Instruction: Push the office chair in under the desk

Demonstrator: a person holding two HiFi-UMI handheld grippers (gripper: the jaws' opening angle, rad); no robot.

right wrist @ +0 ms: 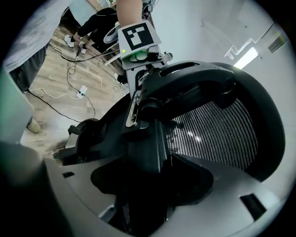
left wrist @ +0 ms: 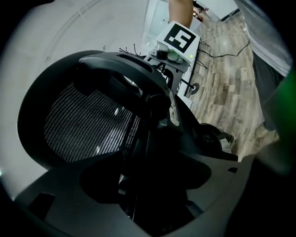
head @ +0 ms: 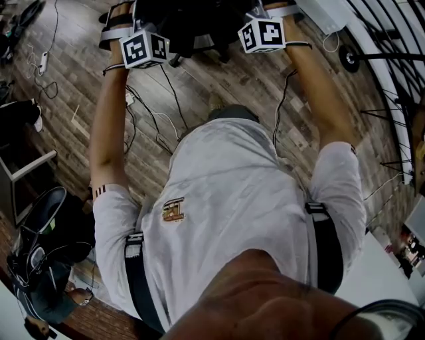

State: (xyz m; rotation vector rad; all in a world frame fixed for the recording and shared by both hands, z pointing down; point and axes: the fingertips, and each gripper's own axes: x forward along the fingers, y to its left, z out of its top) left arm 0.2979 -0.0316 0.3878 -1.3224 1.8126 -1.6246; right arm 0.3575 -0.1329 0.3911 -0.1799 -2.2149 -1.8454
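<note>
The black office chair shows at the top edge of the head view, between my two outstretched arms. Its mesh backrest fills the left gripper view, and the mesh also fills the right gripper view. My left gripper has its jaws closed round the backrest's dark frame. My right gripper grips the same frame from the other side. Each gripper's marker cube sits close beside the chair. The fingertips are lost in shadow.
Cables and a power strip lie on the wood floor under me. A black bag sits at the left. White furniture stands at the top right. The chair's base is low. A person in black stands behind.
</note>
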